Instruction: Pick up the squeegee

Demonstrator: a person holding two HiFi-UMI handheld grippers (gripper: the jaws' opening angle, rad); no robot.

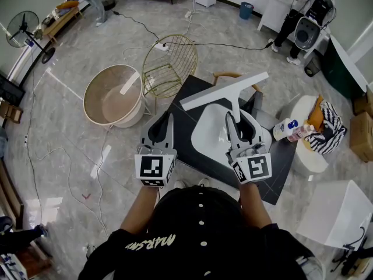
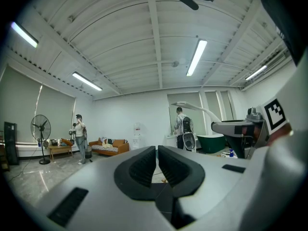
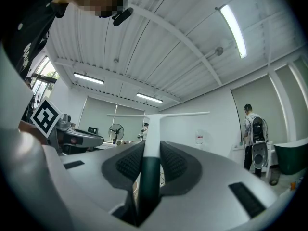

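Right gripper [image 3: 152, 147] clamped on the squeegee [image 1: 224, 92] handle, which runs straight out between its fingers, blade crosswise just beyond the fingertips; left gripper [image 2: 157, 149] closed on nothing, alongside, farther off.

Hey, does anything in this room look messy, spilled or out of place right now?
Nothing looks spilled or broken. The only untidy thing is the loose cables trailing across the open floor from a power strip near the wire chair, a possible trip hazard.
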